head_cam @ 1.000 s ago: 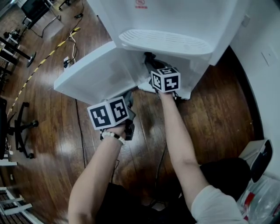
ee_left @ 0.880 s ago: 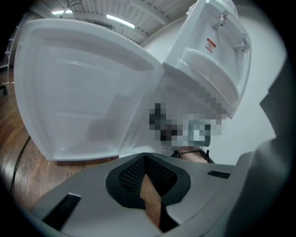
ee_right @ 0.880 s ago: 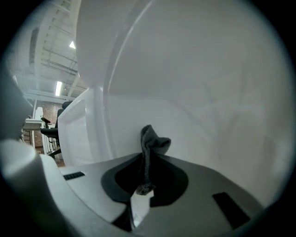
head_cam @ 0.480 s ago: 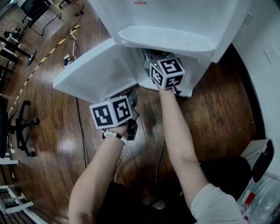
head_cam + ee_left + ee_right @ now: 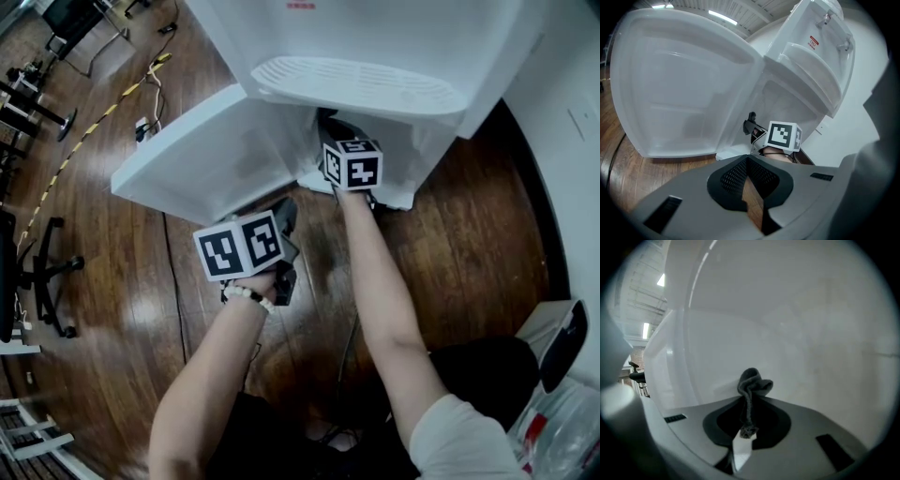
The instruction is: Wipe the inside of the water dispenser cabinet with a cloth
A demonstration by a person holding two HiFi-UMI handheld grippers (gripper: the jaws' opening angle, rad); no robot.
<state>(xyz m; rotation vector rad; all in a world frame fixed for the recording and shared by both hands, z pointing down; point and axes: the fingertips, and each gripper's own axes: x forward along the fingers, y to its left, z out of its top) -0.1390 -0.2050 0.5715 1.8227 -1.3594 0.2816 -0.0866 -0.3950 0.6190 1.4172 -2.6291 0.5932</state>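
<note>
Cloth point(image 5: 753, 383) sits pinched in right gripper point(image 5: 749, 420) inside cabinet point(image 5: 811, 324); left gripper point(image 5: 750, 183) narrow, empty, outside.

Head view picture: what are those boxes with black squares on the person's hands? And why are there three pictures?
Those cubes are parts of two hand-held pinching tools called grippers; a person holds one in each hand. The head view comes from a camera on the person's head, looking down at a white water dispenser standing on a wooden floor, its cabinet door swung open. The other two pictures come from little cameras riding on each gripper. The right gripper reaches inside the cabinet and pinches a dark grey cloth. The left gripper hangs outside, jaws together, holding nothing.
</note>
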